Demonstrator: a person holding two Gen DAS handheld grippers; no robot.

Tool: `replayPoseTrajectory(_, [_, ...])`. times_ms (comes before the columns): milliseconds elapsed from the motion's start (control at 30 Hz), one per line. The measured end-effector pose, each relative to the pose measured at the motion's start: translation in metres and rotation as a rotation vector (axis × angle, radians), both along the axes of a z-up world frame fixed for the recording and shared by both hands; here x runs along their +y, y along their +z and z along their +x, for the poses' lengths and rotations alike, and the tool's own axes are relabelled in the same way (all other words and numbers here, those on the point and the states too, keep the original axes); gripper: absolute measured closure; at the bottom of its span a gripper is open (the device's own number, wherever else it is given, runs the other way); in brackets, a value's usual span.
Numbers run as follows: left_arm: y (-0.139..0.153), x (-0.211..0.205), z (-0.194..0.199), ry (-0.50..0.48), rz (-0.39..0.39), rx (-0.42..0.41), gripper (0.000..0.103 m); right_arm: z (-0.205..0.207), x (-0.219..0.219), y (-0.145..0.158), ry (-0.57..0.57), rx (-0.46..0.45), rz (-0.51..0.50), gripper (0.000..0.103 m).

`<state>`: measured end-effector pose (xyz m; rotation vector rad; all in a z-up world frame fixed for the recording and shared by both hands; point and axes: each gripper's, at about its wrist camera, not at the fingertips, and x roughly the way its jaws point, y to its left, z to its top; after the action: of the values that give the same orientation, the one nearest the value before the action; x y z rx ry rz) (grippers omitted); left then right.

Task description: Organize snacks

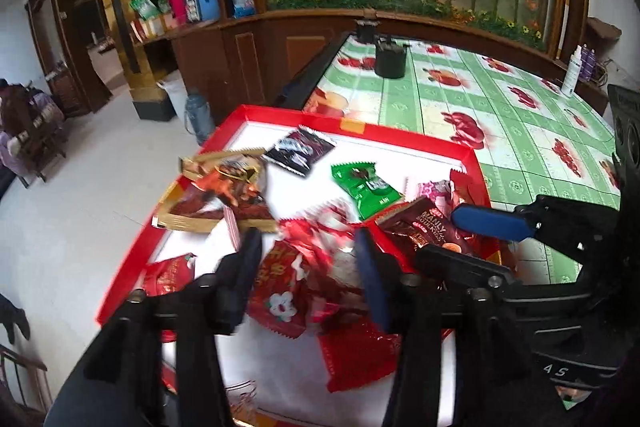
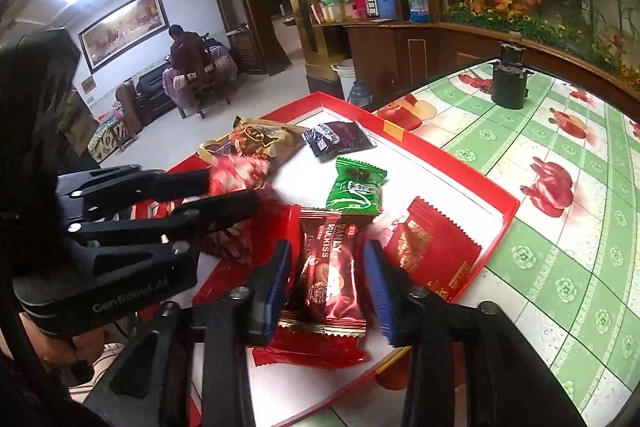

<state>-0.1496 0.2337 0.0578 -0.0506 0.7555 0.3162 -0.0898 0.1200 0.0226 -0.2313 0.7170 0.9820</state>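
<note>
A red-rimmed tray (image 1: 360, 125) (image 2: 508, 211) with a white floor holds several snack packets. My left gripper (image 1: 308, 267) (image 2: 234, 189) is open over its near left part, with a blurred red-and-white packet (image 1: 316, 227) (image 2: 240, 167) between its fingers. My right gripper (image 2: 326, 279) (image 1: 438, 237) is open too. Its blue pads stand on either side of a brown-red "MANLY" packet (image 2: 330, 267) (image 1: 424, 223) without pressing on it. That packet lies on flat red packets (image 2: 432, 251) (image 1: 360, 355). Farther back lie a green packet (image 1: 366, 189) (image 2: 354, 187), a black packet (image 1: 300, 149) (image 2: 338, 139) and a gold-and-orange bag (image 1: 228, 187) (image 2: 256, 139).
The tray sits at the left end of a table with a green apple-print cloth (image 1: 500, 115) (image 2: 560, 187). A black pot (image 1: 390, 61) (image 2: 508, 87) stands at its far edge, a white bottle (image 1: 570, 75) at the right. A flask (image 1: 198, 115) stands on the floor. A person (image 2: 184, 51) sits far off.
</note>
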Motion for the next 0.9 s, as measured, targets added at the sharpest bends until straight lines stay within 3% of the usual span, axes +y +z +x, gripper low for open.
replayPoseTrajectory(200, [0.018, -0.002, -0.015, 0.033, 0.075, -0.057, 0.031, -0.008, -0.014, 0.016, -0.012, -0.055, 0.072, 0.046])
replayPoseTrajectory(367, [0.036, -0.006, -0.024, 0.050, 0.120, -0.102, 0.030, -0.006, -0.025, 0.025, -0.039, -0.065, 0.118, 0.044])
replayPoseTrajectory(500, [0.050, -0.008, -0.031, 0.070, 0.152, -0.137, 0.023, -0.004, -0.029, 0.028, -0.055, -0.065, 0.129, 0.044])
replayPoseTrajectory(900, [0.074, -0.025, -0.045, 0.094, 0.248, -0.204, 0.020, -0.006, -0.037, 0.032, -0.071, -0.069, 0.144, 0.044])
